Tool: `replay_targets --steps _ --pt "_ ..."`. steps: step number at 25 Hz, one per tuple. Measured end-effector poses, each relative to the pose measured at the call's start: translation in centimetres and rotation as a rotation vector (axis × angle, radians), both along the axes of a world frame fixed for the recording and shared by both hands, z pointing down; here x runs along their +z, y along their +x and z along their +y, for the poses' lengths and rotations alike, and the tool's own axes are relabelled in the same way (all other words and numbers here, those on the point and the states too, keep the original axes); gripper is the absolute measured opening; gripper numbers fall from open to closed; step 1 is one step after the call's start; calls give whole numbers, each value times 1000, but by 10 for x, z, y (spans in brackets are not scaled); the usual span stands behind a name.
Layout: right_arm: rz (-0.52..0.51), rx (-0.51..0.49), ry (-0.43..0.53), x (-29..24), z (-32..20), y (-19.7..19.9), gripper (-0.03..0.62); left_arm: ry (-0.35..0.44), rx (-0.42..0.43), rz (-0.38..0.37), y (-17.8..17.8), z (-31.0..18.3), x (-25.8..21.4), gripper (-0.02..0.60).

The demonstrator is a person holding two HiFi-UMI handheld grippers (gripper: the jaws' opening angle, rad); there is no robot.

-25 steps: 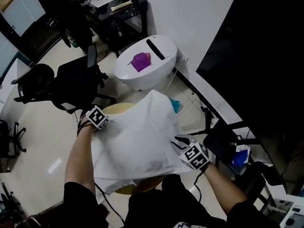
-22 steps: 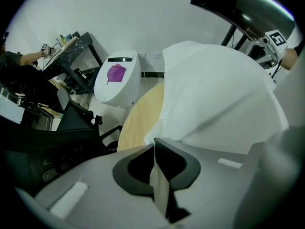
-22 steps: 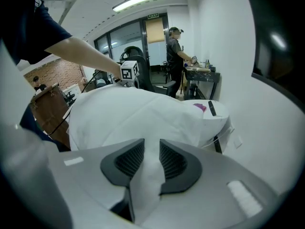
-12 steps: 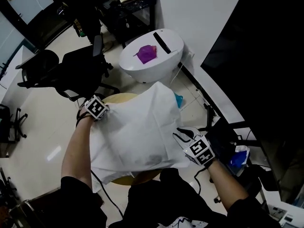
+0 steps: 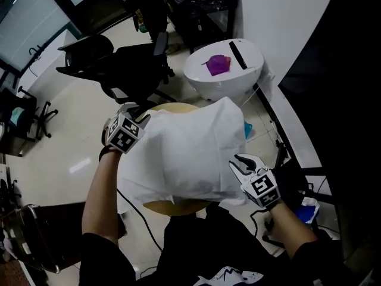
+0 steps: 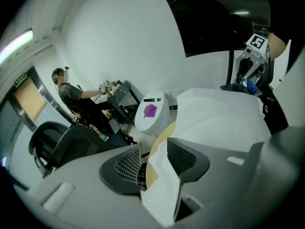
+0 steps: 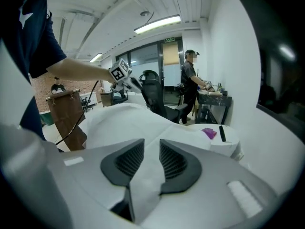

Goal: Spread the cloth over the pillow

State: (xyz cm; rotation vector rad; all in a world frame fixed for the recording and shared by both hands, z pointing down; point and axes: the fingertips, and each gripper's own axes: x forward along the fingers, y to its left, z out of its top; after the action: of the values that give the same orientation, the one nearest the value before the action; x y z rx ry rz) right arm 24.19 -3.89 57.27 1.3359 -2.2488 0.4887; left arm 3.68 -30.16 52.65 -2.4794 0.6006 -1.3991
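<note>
Over the round tan wooden table (image 5: pixel 172 206), one large white fabric cloth (image 5: pixel 190 154), draped across a bulging form; left gripper (image 6: pixel 153 148) jaws just opening, spread, cloth edge loose between them; right gripper (image 7: pixel 151 144) pinching a cloth fold.

Left claw (image 6: pixel 154 151): its jaws have just been opening, and they now stand apart.
Left claw, place: it has risen and shows larger in the head view than before.
Cloth (image 5: pixel 190 154): its edge, pinched before, now lies loose between the left claw's jaws, leaning on one pad.
</note>
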Motion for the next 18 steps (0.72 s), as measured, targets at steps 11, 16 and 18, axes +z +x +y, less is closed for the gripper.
replay_targets --steps 11,16,18 --pt "26 36 42 -17 19 -51 114 119 0 23 -102 161 4 158" --pt "46 72 24 -14 47 -81 113 58 46 9 -130 235 54 158" --pt "57 85 15 -14 59 -91 112 45 82 -36 -137 259 74 158"
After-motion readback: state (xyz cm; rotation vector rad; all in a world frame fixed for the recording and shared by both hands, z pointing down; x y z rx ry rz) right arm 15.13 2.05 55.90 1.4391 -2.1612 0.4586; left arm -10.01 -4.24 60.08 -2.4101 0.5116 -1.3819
